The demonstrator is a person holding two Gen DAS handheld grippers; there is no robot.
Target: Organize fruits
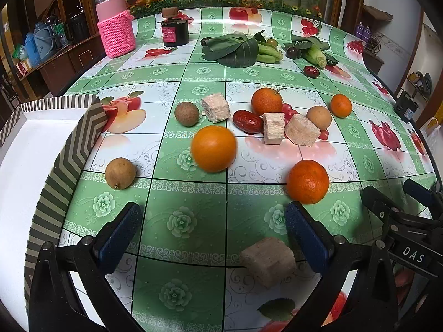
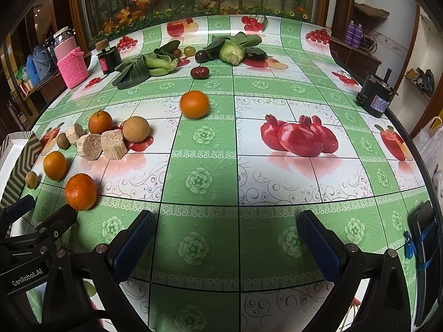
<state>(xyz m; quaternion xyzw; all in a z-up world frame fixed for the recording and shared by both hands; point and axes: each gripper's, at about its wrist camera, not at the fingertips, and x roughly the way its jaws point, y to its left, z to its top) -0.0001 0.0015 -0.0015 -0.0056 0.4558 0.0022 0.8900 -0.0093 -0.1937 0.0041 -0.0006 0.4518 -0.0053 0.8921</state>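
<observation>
Green-and-white checked oilcloth printed with fruit pictures is covering a table (image 1: 193,77), and a mural of flowers and bamboo is filling the wall behind it. At the left edge of the left wrist view a white box with a chevron-striped rim (image 1: 69,166) is sitting open, and its visible floor is showing bare.

Real fruit is lying loose across the middle of that view: a large orange (image 1: 213,148) at center, another orange (image 1: 308,181) toward lower right, a stemmed orange (image 1: 266,101) above, and a small orange (image 1: 341,105) at upper right. Brown round fruits, possibly longans (image 1: 120,173), are resting near the box, with a red date (image 1: 247,121) among pale fibrous chunks (image 1: 300,130). Leafy greens (image 1: 238,48) are lying at the top, beside a pink knitted-sleeve bottle (image 1: 116,31).

The left gripper (image 1: 211,233) is hanging at the bottom of its view, jaws spread wide and gripping nothing, with one pale chunk (image 1: 267,261) lying on the cloth between them. The right gripper (image 2: 225,242) is likewise spread and empty at the bottom of its view, over bare cloth.

Sorting appears to be barely starting: nothing is showing in the box, and every fruit is waiting to be collected.
</observation>
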